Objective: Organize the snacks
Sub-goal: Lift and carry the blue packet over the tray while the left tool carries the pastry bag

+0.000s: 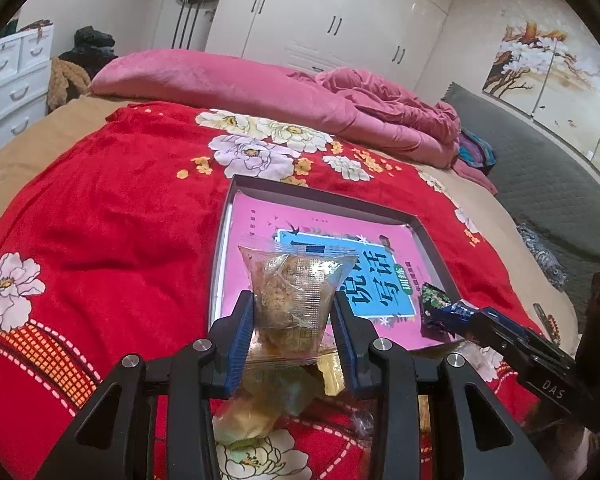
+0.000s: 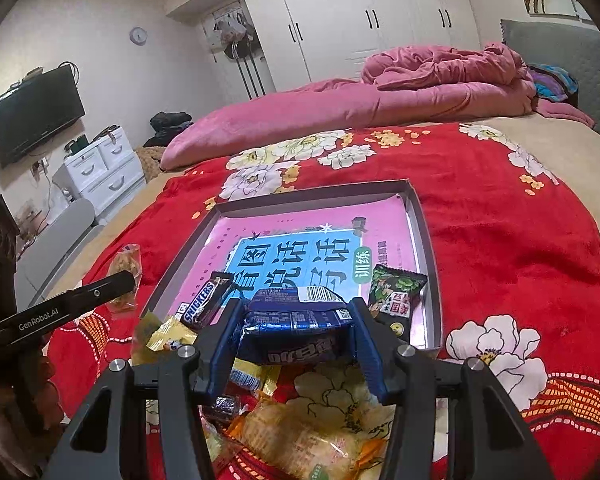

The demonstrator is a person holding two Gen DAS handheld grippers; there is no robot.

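Blue-padded left gripper (image 1: 293, 320) clamps a clear snack packet (image 1: 296, 300) at lower centre; right gripper (image 2: 296, 334) grips a blue wrapper (image 2: 298, 328) above the tray's near edge (image 2: 430, 346).

A home bedroom — bed (image 2: 500, 240) with pink quilt (image 2: 340, 108), white wardrobes (image 2: 340, 12), wall television (image 2: 34, 112).

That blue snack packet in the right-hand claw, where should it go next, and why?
Probably a short carry forward, then let go over the tray. The right gripper is shut on the blue packet at the tray's near edge, and a green packet and a Snickers bar already lie inside.
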